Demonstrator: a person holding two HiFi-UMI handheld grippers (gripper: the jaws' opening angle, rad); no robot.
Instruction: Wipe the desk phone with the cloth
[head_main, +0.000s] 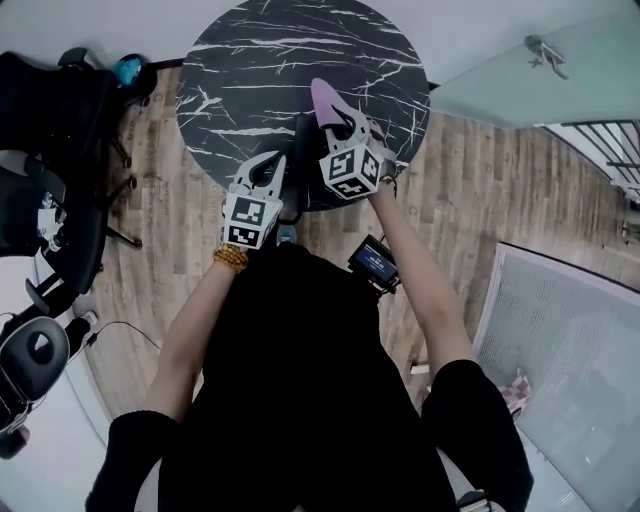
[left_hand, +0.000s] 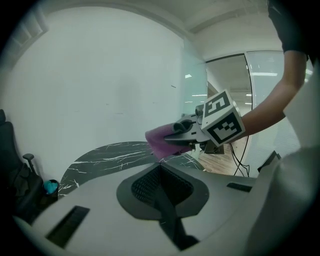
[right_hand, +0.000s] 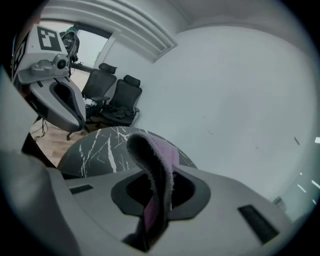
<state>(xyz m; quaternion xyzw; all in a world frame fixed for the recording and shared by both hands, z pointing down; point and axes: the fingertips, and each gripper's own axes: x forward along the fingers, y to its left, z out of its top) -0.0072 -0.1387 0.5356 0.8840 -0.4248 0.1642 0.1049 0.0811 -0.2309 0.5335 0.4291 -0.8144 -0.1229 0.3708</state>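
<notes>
Round black marbled worktop down below, wood floor all around it, dark office chairs off to the left. Had both arms stretched out over the near edge. Pinched the purple cloth in the right tool, and pinched it hard. Showed, in the right gripper view, the fabric looping up out of the jaws and folding over the tips, with the loose end trailing back toward the camera. Held that cloth out over the marble; could not tell whether it touched. Carried the left tool just beside the right one and a little nearer the body, jaws pressed together, nothing made out between them. Showed a dark shape between the two tools at the worktop's near edge. Looked too black against the marble to be called the desk phone for certain. Pointed both tools toward a plain pale wall.
</notes>
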